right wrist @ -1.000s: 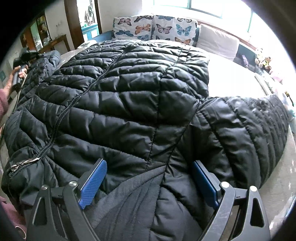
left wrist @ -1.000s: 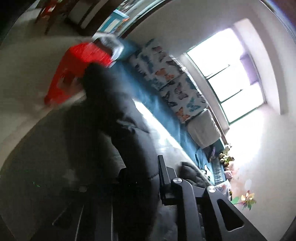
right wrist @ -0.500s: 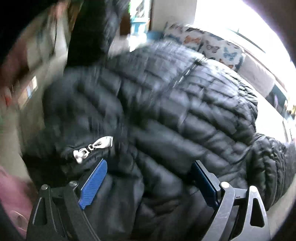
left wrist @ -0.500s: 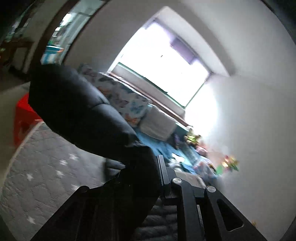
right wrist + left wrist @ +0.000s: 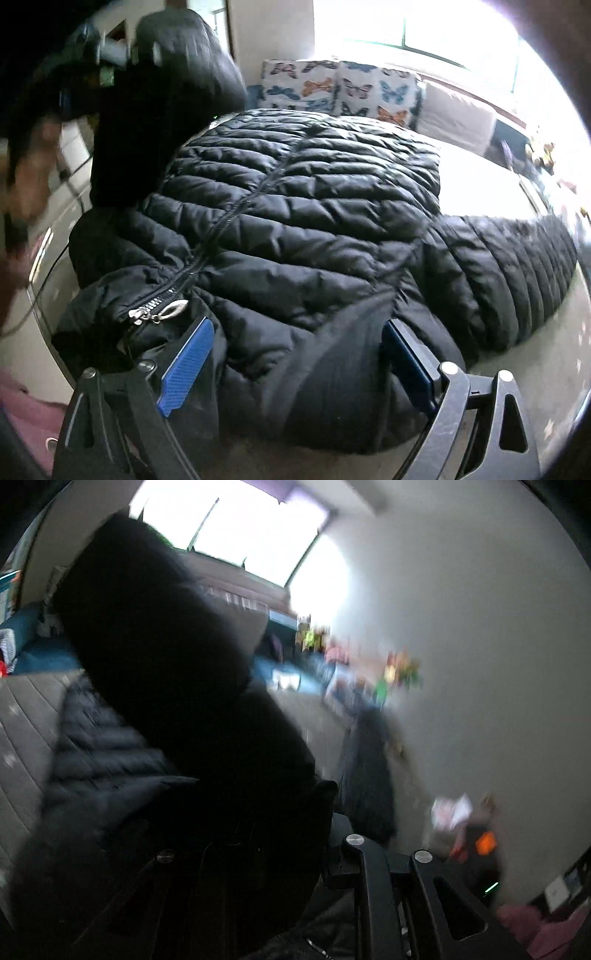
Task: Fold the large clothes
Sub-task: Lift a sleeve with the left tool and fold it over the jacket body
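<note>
Lying zipped on the grey bed (image 5: 491,177), the black quilted puffer jacket (image 5: 295,229) shows no readable label, its sleeve (image 5: 159,657) between the opening left tool (image 5: 295,834), the right tool (image 5: 295,354) spread wide.

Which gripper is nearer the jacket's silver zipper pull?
Right. The right gripper sits just below the zipper pull; the left gripper, opening around a lifted sleeve, is raised well away.
</note>
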### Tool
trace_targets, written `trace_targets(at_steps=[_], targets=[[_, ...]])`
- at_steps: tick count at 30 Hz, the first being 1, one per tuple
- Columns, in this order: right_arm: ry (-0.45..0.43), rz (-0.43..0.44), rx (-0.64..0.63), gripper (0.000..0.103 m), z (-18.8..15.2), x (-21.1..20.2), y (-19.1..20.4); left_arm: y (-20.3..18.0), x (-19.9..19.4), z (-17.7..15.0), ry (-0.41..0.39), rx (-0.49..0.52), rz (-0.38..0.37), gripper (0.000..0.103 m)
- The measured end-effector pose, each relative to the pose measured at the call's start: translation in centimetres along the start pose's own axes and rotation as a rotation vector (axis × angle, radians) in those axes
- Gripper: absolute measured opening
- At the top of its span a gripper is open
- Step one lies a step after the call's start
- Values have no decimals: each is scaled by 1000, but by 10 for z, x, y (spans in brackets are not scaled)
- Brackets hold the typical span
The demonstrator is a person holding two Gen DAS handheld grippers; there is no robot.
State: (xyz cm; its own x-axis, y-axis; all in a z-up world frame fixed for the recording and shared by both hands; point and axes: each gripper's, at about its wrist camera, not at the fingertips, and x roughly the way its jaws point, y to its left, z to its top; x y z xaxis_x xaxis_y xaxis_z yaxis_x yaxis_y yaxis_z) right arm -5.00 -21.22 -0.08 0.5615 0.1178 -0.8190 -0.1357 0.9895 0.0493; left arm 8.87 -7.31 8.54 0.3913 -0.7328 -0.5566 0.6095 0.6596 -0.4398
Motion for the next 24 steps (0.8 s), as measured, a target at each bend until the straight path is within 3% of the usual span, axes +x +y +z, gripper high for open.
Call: trace_targets(at_steps=[1,3,5,7,9,14,17,19,22,24], targets=[[1,-3,19,100,-3,0,-3,-10,19,-12,58,19,7,33],[4,2,46,100,-5,1,-7,-23,47,-33,156,20,-21,63],[-4,16,75,100,-7,-2,-10,-25,73,-49,206,20,-41,72],[-10,25,95,100,-7,-4,-15,-29,88,-57,225,64,-17,73],[-15,41,131,100,-8,-7,-20,-34,91,-61,237,67,-42,75],[-22,50,179,100,-3,-18,-32,-16,40,-27,183,53,-74,76],[-68,93,226,100,4,-33,-46,7,-10,-5,73,55,20,79],[-97,77,227,100,12,-37,-52,30,-38,9,22,35,107,80],[-109,87,252,100,25,-27,-65,77,-72,18,-24,-32,252,81],[-92,111,281,100,32,-10,-75,110,-86,17,-36,-93,308,81]])
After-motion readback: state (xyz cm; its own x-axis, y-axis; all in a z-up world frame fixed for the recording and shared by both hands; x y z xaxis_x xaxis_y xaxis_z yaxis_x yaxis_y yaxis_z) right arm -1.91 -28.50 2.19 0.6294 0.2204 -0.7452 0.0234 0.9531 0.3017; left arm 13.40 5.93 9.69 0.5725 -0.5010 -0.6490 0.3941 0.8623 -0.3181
